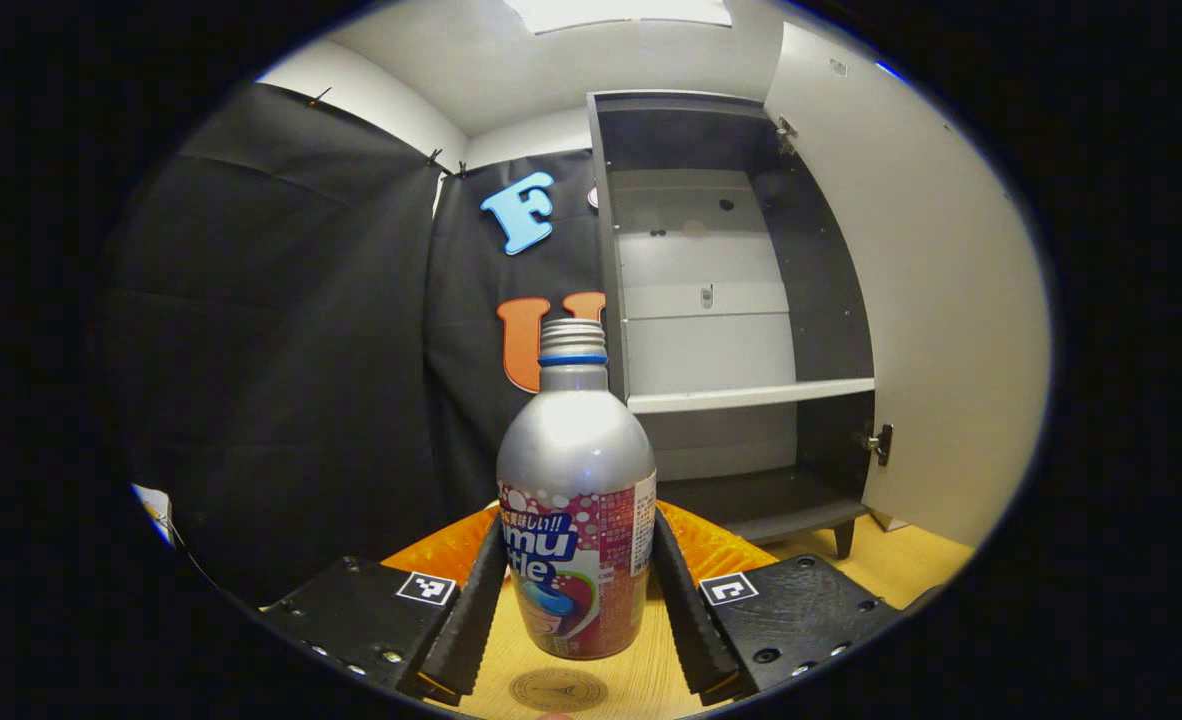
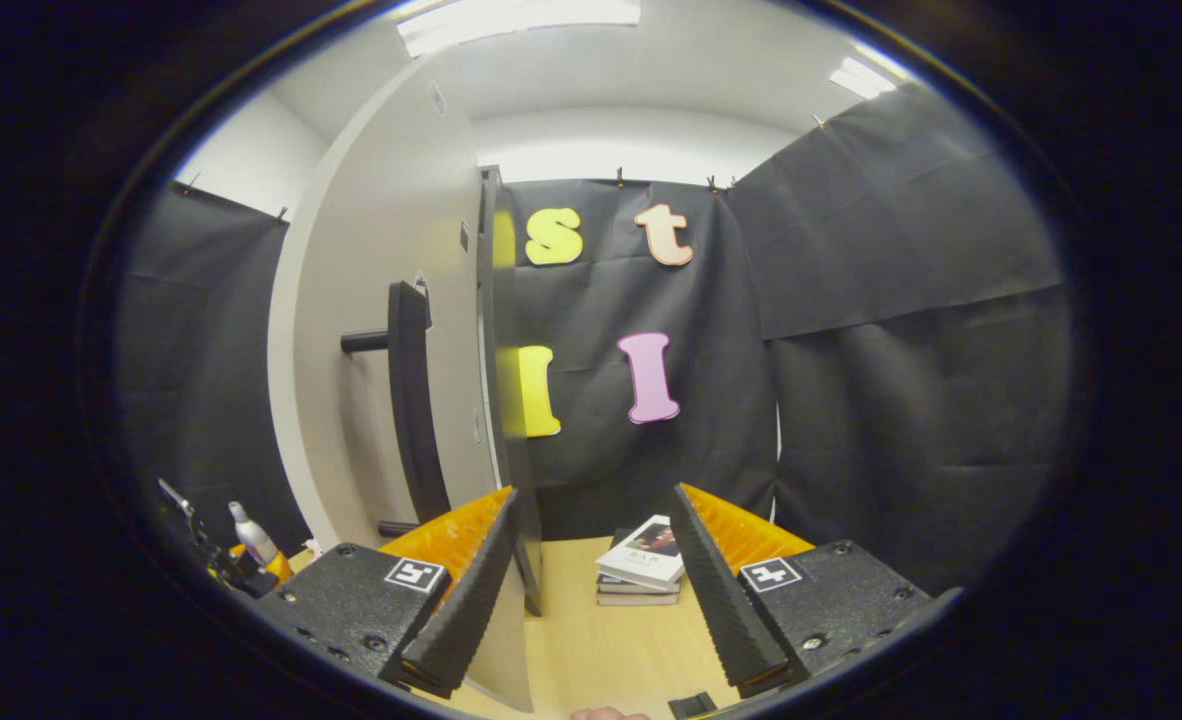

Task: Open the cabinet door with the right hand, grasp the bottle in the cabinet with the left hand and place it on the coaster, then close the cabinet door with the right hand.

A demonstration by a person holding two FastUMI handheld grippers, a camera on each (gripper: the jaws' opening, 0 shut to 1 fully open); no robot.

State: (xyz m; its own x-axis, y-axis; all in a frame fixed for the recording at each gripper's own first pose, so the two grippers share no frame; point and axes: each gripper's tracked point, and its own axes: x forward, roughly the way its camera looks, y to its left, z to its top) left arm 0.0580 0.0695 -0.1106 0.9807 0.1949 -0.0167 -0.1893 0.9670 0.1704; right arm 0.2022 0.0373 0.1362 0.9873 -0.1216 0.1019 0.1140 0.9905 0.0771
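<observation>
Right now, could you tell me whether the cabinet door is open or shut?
Open. The cabinet door stands swung wide to one side, leaving the cabinet's bare shelf exposed behind the bottle.

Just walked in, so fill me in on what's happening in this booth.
A person is working with two handheld grippers. The left gripper holds a silver bottle upright between its fingers, just above the wooden table, with a round coaster right below it. The cabinet stands behind with its door swung wide open and its shelves bare. The right gripper is open, its fingers on either side of the door's edge, with a stack of books on the table beyond. Closing the door is not yet done.
</observation>
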